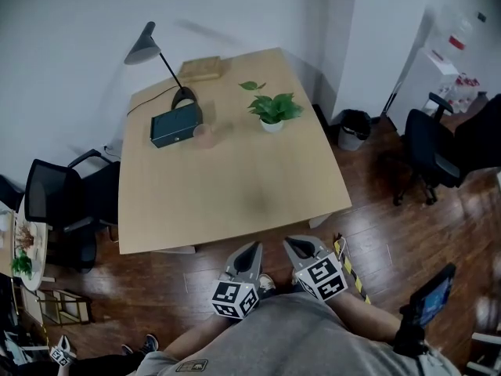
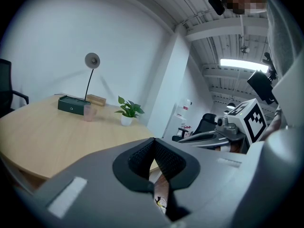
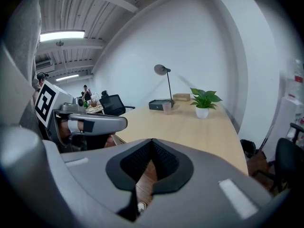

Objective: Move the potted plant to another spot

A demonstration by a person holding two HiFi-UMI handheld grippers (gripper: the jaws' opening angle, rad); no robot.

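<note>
The potted plant (image 1: 272, 110) stands in its white pot on the far right part of the wooden worktop (image 1: 227, 186), just right of a dark box (image 1: 174, 124), a pinkish cup (image 1: 203, 135) and a desk lamp (image 1: 149, 49). The left gripper (image 1: 252, 247) and right gripper (image 1: 296, 244) hover side by side off the worktop's near edge, well apart from the plant. The fingers of both are closed together on nothing.

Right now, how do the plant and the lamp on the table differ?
The lamp is tall and grey on a thin slanted stem; the plant is low, green, in a white pot. The lamp stands nearer the table's left edge, the plant nearer its right. Both stand at the far end.
</note>
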